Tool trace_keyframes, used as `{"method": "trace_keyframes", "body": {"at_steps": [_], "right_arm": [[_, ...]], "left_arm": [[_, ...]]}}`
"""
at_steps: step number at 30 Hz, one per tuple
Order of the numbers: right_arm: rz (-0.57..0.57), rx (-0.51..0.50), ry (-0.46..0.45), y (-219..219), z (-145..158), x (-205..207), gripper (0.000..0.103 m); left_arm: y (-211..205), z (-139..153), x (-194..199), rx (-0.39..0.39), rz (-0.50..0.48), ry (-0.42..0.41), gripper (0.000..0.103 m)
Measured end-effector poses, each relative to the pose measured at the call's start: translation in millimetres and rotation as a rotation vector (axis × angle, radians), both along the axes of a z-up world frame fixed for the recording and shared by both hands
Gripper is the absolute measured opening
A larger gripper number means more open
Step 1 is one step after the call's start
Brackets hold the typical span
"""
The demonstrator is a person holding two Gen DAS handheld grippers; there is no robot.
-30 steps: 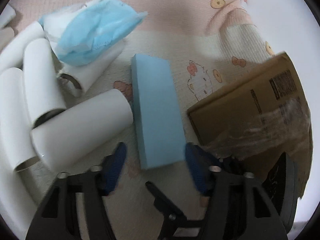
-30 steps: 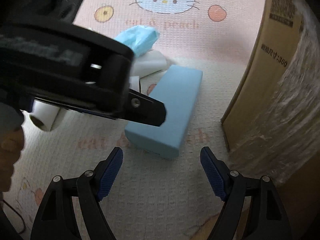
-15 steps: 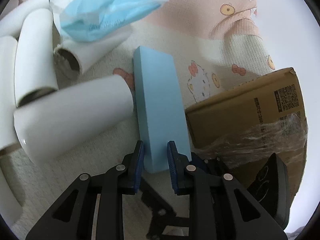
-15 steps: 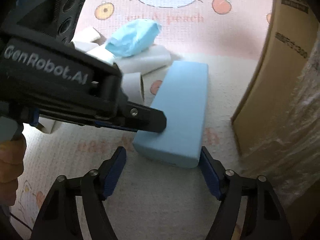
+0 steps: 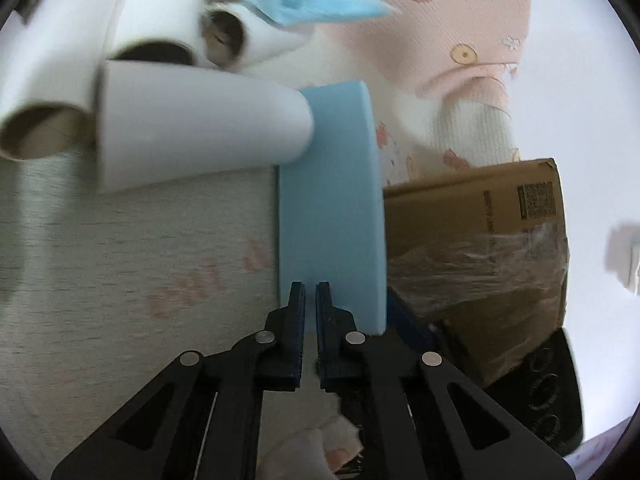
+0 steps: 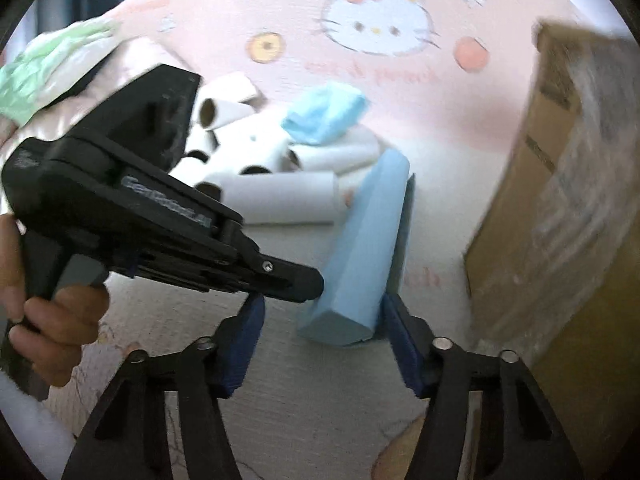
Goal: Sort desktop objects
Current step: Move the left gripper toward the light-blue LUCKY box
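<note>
**Clearance around the foam block**

Right: cardboard box [image 5: 472, 216] close beside blue foam block [image 5: 332, 208], gap narrow. Left: white tube [image 5: 196, 128] touches the block's far end; bare mat [image 5: 132, 280] open nearer. Far: tube pile [image 6: 256, 152] under blue mask [image 6: 324, 114].

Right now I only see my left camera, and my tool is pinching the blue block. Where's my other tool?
Observer: The right tool is open, with one finger on each side of the block's near end.
Kid: Is it touching the block?
Observer: Its right finger looks pressed against the block. The left finger is clear of it.
Kid: Is there stuff I can't see?
Observer: Yes, a green crumpled bundle lies far left, beyond the tubes.
</note>
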State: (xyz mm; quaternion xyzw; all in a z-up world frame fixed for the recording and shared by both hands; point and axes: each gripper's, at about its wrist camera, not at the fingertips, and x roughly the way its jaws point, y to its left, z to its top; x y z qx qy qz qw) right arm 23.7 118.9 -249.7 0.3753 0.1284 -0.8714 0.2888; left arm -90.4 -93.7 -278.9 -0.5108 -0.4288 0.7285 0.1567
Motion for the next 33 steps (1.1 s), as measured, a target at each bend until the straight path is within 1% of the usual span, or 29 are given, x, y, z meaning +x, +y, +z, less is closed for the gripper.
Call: {"method": "trace_keyframes", "body": {"at_steps": [2, 4, 5, 7, 8, 9, 10, 11, 13, 14, 15, 16, 17, 18, 19, 20, 21, 23, 25, 28, 30, 33], "right_arm": [[0.043, 0.011, 0.022, -6.8, 2.4, 4.2, 0.049], [0.089, 0.02, 0.031, -17.1, 1.6, 8.6, 0.048], [0.094, 0.028, 0.03, -21.1, -0.4, 8.1, 0.048], [0.112, 0.044, 0.046, -29.8, -3.8, 17.2, 0.048], [0.119, 0.051, 0.053, -35.4, -1.2, 19.0, 0.048], [0.129, 0.053, 0.064, -36.6, 1.0, 21.7, 0.048], [0.139, 0.049, 0.074, -43.8, 0.5, 24.6, 0.048], [0.159, 0.036, 0.093, -47.6, 8.6, 25.4, 0.048], [0.174, 0.03, 0.128, -52.3, 11.9, 26.8, 0.048], [0.169, 0.039, 0.14, -52.4, 13.0, 27.9, 0.048], [0.16, 0.053, 0.148, -58.6, 18.9, 30.6, 0.048], [0.14, 0.07, 0.159, -57.0, 18.9, 30.4, 0.049], [0.115, 0.086, 0.17, -54.4, 18.5, 28.9, 0.052], [0.077, 0.103, 0.186, -54.1, 20.7, 21.0, 0.06], [0.027, 0.125, 0.203, -49.5, 18.4, 19.1, 0.066], [0.013, 0.131, 0.205, -46.4, 17.9, 24.2, 0.069], [0.007, 0.126, 0.203, -45.0, 16.9, 15.6, 0.069], [0.003, 0.09, 0.182, -40.8, 17.6, 9.9, 0.071], [-0.003, 0.036, 0.121, -35.5, 15.1, 6.8, 0.072], [-0.036, 0.003, 0.056, -30.6, 9.6, 5.1, 0.073], [-0.049, 0.015, 0.056, -29.3, 10.3, 7.2, 0.073], [-0.025, -0.03, 0.082, -24.8, 16.7, 12.8, 0.073]], "left_arm": [[-4.7, 4.0, 3.9, -0.062, 0.009, 0.003, 0.004], [-7.2, 6.9, 4.5, -0.103, 0.0, -0.004, 0.004], [-9.1, 9.8, 3.5, -0.152, 0.002, -0.016, 0.007], [-15.5, 13.7, 3.9, -0.196, 0.01, -0.022, 0.016], [-19.6, 15.5, 4.6, -0.187, 0.015, -0.014, 0.025], [-23.1, 16.9, 5.1, -0.174, 0.02, -0.006, 0.032], [-27.7, 19.9, 6.5, -0.156, 0.028, 0.008, 0.033], [-30.8, 22.4, 4.5, -0.152, 0.032, 0.018, 0.034], [-33.7, 24.6, 3.0, -0.174, 0.034, 0.03, 0.035], [-37.3, 24.7, -0.3, -0.213, 0.049, 0.023, 0.035], [-40.0, 24.1, -1.8, -0.222, 0.056, 0.015, 0.035], [-42.8, 23.6, -3.9, -0.21, 0.063, 0.008, 0.035], [-46.3, 22.2, -6.5, -0.169, 0.076, -0.003, 0.035], [-47.9, 22.4, -7.6, -0.142, 0.084, -0.003, 0.038], [-48.4, 23.8, -8.4, -0.119, 0.091, 0.006, 0.042], [-48.3, 24.7, -8.5, -0.111, 0.09, 0.018, 0.05], [-46.0, 26.2, -9.7, -0.113, 0.084, 0.028, 0.054], [-39.2, 28.7, -11.6, -0.135, 0.065, 0.038, 0.055], [-34.7, 28.6, -12.7, -0.153, 0.046, 0.028, 0.055], [-25.5, 30.3, -15.5, -0.147, 0.033, 0.021, 0.055], [-19.0, 31.7, -20.2, -0.145, 0.018, 0.022, 0.055], [-8.0, 35.8, -25.2, -0.159, -0.022, 0.032, 0.055]]}}
